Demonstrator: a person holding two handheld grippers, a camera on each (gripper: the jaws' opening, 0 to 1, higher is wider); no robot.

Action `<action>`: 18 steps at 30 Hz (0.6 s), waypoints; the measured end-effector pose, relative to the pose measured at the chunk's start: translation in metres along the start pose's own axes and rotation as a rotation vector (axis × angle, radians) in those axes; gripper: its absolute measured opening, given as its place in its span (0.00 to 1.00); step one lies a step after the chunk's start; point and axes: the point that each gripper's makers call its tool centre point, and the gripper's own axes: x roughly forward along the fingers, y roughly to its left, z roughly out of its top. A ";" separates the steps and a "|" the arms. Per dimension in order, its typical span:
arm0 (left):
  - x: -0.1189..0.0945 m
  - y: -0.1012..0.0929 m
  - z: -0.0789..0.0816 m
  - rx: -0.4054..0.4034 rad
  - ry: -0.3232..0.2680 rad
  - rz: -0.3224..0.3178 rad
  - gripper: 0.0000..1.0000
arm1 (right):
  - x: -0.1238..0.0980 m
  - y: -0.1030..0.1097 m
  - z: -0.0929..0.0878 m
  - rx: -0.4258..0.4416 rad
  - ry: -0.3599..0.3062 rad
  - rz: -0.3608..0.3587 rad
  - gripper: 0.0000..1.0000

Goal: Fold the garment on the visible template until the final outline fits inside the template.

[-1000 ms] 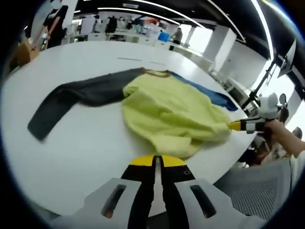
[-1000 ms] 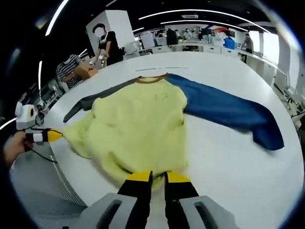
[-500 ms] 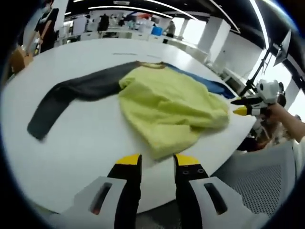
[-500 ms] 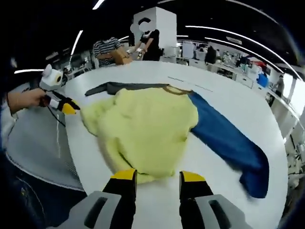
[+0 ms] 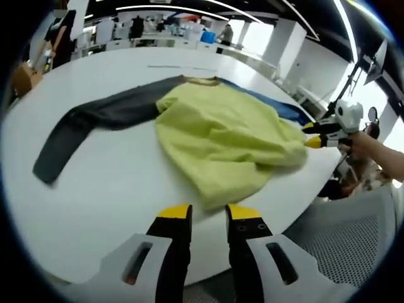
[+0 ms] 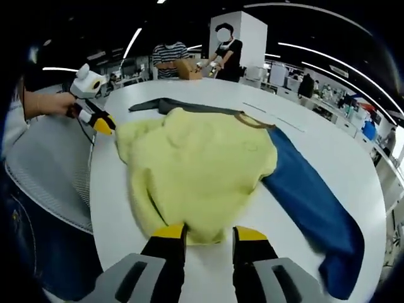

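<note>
On the white round tabletop (image 5: 95, 189) lies a long-sleeved garment (image 5: 221, 136) with a yellow-green fabric body, rumpled and bunched toward the near edge.

In the left gripper view, its dark grey sleeve (image 5: 88, 123) stretches out flat toward the left side of the tabletop, ending well apart from the body. A brownish collar (image 5: 203, 80) sits at the far end of the body, and a strip of the blue sleeve (image 5: 278, 108) shows behind it toward the right edge. The left gripper (image 5: 208, 213), black with yellow tips, hangs just off the near edge with its jaws parted a little and nothing between them; the garment's hem lies just beyond the tips. At the right edge the right gripper (image 5: 310, 134) shows in a person's hand (image 5: 369, 146), its yellow tips beside the bunched fabric; whether they touch cannot be told.

In the right gripper view, the left gripper (image 6: 105, 124) is at the left, close to the corner of the yellow-green body. The blue sleeve (image 6: 315, 202) runs flat toward the right edge. The right gripper (image 6: 208, 235) has its jaws apart, empty, at the hem.
</note>
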 end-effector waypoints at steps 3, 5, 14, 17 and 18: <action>0.005 -0.002 -0.002 -0.004 0.016 -0.014 0.18 | 0.002 0.001 -0.001 0.001 0.006 0.023 0.20; 0.007 -0.003 -0.003 0.001 0.025 -0.015 0.17 | 0.003 0.001 -0.002 0.005 0.010 0.027 0.19; 0.012 -0.001 -0.003 0.033 0.033 -0.009 0.09 | 0.005 -0.004 -0.002 0.020 0.011 0.035 0.08; 0.011 0.000 -0.002 0.021 0.027 -0.013 0.01 | 0.004 -0.003 -0.001 0.032 0.007 0.036 0.06; 0.011 0.000 -0.002 0.017 0.025 -0.014 0.01 | 0.003 -0.003 0.000 0.038 0.004 0.037 0.05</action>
